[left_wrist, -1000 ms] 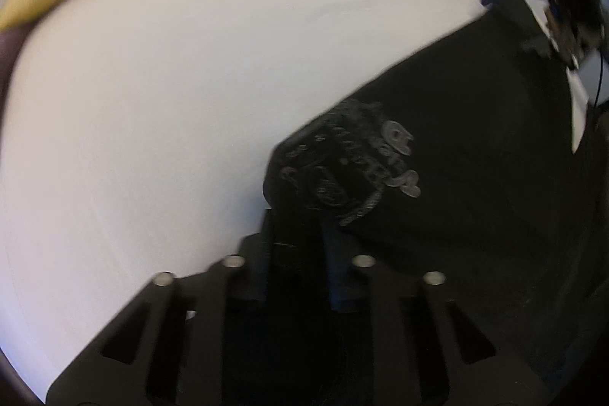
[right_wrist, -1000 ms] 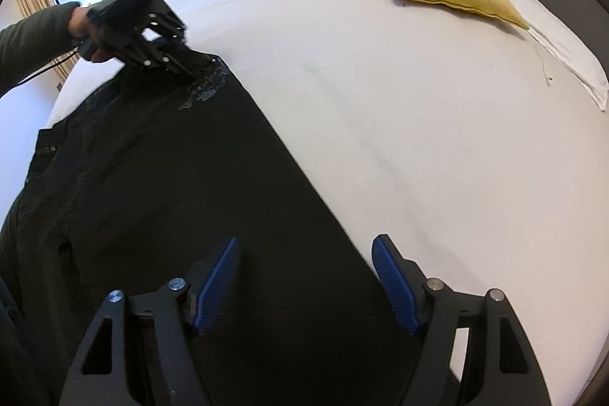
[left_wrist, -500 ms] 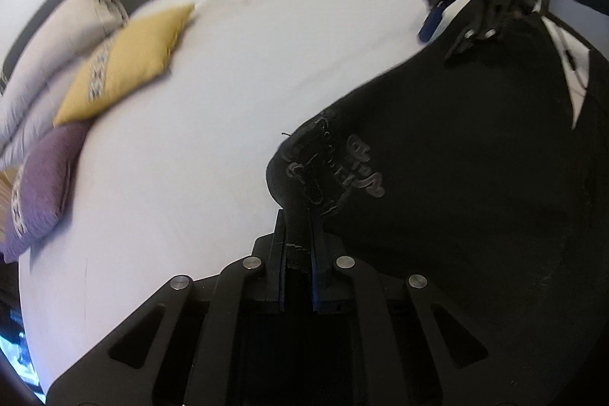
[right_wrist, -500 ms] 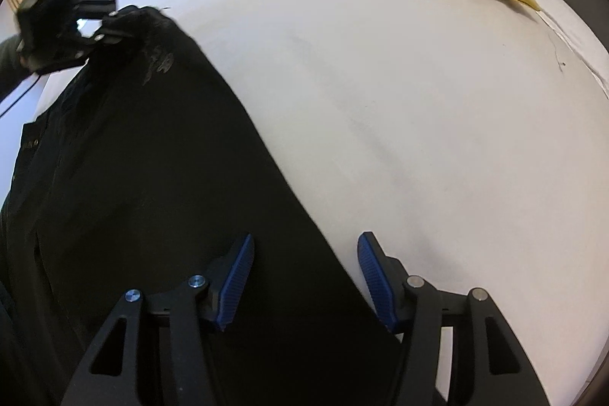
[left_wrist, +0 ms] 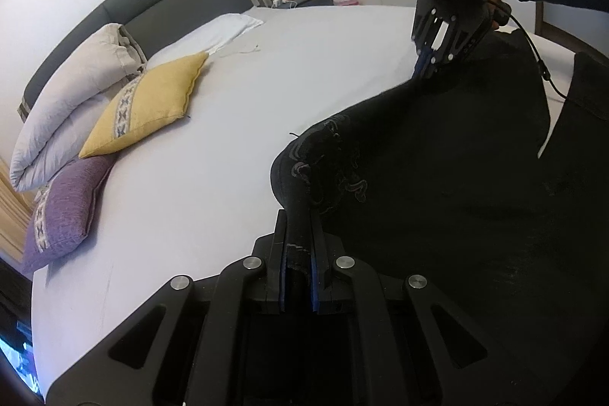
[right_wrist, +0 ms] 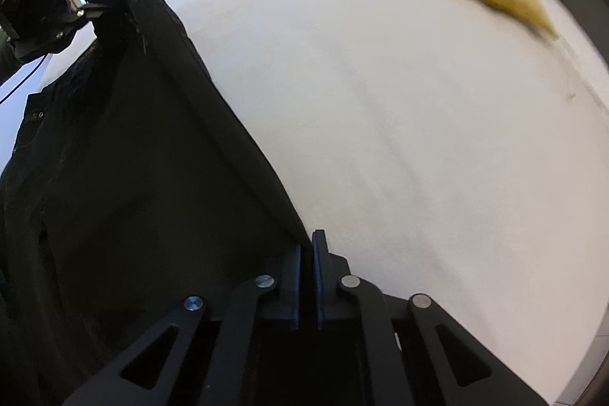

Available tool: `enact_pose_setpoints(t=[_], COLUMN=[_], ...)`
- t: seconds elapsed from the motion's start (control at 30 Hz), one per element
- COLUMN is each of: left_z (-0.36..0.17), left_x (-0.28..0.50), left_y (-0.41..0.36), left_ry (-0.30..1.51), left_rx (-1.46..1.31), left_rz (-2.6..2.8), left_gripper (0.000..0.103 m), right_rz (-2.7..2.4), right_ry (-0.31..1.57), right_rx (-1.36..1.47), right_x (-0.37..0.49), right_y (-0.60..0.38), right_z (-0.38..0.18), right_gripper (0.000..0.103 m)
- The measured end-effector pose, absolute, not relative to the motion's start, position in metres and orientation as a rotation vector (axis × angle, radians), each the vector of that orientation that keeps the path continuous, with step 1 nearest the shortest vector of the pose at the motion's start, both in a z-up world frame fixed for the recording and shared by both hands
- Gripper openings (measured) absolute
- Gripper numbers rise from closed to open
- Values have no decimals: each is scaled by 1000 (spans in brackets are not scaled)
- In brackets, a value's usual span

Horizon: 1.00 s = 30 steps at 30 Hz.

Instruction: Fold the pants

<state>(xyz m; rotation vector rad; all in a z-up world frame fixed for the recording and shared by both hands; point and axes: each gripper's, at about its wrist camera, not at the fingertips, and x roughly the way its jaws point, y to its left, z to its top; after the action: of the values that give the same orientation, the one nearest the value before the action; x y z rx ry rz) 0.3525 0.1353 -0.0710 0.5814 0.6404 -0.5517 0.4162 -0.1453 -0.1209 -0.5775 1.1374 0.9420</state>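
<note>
With the left tongs (left_wrist: 297, 253) clenched on one corner of the black pants (left_wrist: 437, 196) and the right tongs (right_wrist: 306, 276) pinching their edge above the bed (right_wrist: 399, 120), folding seems barely begun.

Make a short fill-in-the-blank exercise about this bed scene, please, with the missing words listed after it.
1. Both claws, the left claw and the right claw, are shut on the black ____.
2. The cushion lying between the purple cushion and the grey duvet roll is ____.
3. The pants lie on a ____ bed sheet.

Missing words: pants; yellow; white
</note>
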Motion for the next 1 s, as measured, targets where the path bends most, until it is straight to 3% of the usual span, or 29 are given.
enact_pose_setpoints(t=[0.23,0.4,0.7,1.0], left_z=[-34,-13,-50,-88], left_x=[301,232,93,31], left_y=[141,140,146,149], left_ry=[582,554,646,672], left_rx=[573,578,540,519], left_rz=[-526,-535,-503,-427], left_gripper=[7,7,7,7], right_rz=[842,792,726,635], right_ry=[911,829,826,822], right_rx=[-652,-758,-775,-749], right_x=[344,251,112,42], right_y=[-153,-151,-134,-117], right_z=[-45,-22,-51,-62], right_gripper=[5,4,4,4])
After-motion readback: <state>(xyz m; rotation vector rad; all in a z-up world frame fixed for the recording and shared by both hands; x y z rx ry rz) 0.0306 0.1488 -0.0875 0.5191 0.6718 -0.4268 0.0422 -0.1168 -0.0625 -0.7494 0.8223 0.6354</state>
